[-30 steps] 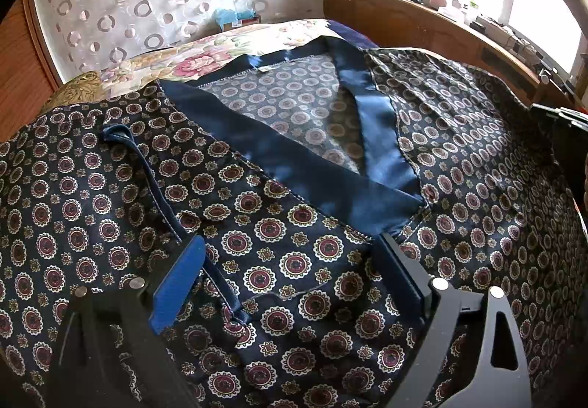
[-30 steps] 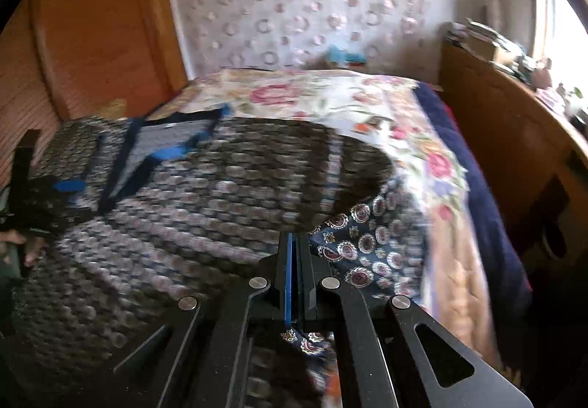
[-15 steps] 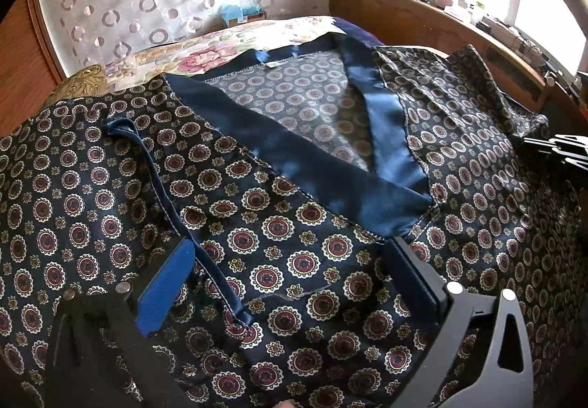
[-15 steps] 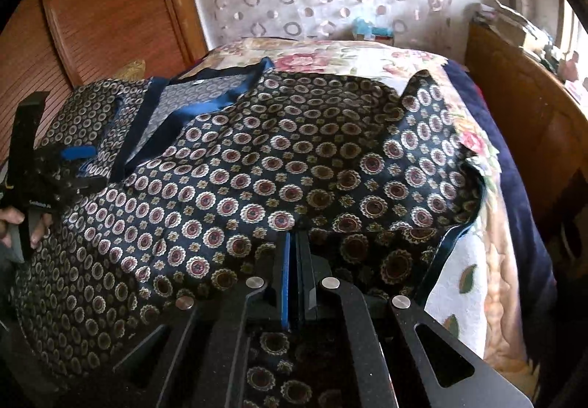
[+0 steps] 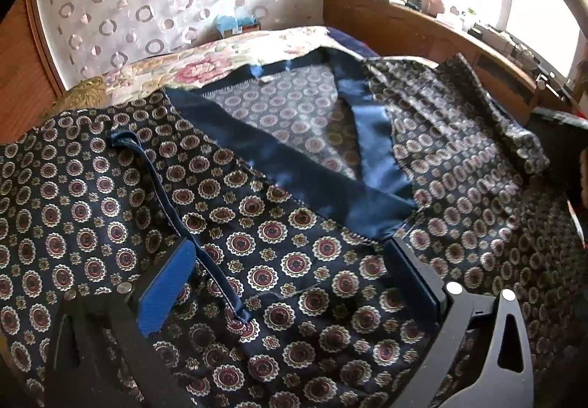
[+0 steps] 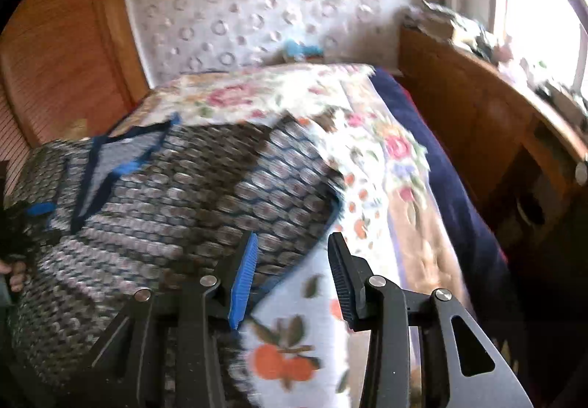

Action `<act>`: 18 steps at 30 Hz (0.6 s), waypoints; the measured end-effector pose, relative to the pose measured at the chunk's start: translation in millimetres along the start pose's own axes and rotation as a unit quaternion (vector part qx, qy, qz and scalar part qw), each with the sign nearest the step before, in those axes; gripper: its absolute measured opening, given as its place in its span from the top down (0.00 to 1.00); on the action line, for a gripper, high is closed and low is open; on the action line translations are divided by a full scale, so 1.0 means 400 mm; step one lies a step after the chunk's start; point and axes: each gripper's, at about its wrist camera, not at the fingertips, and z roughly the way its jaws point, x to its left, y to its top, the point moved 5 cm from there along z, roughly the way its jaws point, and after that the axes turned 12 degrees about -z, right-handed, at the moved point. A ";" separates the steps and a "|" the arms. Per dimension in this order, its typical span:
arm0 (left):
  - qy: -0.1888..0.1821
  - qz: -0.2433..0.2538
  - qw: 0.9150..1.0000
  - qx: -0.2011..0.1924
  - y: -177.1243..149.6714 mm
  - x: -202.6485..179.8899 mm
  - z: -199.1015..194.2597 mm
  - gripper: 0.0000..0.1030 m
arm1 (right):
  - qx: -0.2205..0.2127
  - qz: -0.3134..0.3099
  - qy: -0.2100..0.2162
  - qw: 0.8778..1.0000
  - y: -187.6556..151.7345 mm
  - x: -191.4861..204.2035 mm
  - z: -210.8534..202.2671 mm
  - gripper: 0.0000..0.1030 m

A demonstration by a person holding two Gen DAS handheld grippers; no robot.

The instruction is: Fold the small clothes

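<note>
the patterned satin robe (image 5: 279, 253) lies spread on the floral bedspread (image 6: 367, 165), collar toward 12 o'clock. the left gripper (image 5: 290, 283) is spread wide over it, gripping nothing. the right gripper (image 6: 290, 275), parted and empty, hovers at the robe's 3 o'clock edge.

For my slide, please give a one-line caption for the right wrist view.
Right gripper, jaws open, above the patterned robe's edge on the floral bedspread.

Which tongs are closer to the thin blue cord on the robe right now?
Left. The left tongs straddle the cord; the right tongs hang open over the robe's far edge.
</note>
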 end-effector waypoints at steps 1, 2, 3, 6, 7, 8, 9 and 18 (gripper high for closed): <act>-0.004 -0.003 1.000 -0.004 0.003 -0.002 -0.007 0.00 | 0.009 0.006 0.002 1.000 -0.010 -0.008 0.017 0.60; -0.008 -0.006 1.000 -0.008 0.005 -0.004 -0.016 0.00 | 0.015 0.010 0.005 1.000 -0.020 -0.011 0.034 0.60; -0.014 -0.009 1.000 -0.011 0.008 -0.006 -0.024 0.00 | 0.020 0.014 0.010 1.000 -0.027 -0.013 0.047 0.60; -0.019 -0.015 0.999 -0.022 0.015 -0.012 -0.047 0.00 | 0.028 0.029 0.034 0.999 -0.028 -0.013 0.077 0.60; -0.019 -0.014 0.999 -0.026 0.015 -0.015 -0.055 0.00 | 0.030 0.033 0.041 0.998 -0.027 -0.012 0.087 0.60; -0.020 -0.013 0.999 -0.028 0.014 -0.018 -0.060 0.00 | 0.030 0.034 0.045 0.998 -0.025 -0.006 0.093 0.60; -0.023 -0.013 0.999 -0.029 0.013 -0.020 -0.065 0.00 | 0.028 0.031 0.044 0.998 -0.021 -0.002 0.094 0.60; -0.021 -0.016 0.999 -0.029 -0.001 -0.009 -0.070 0.00 | 0.043 -0.035 0.000 0.998 0.007 -0.016 0.129 0.99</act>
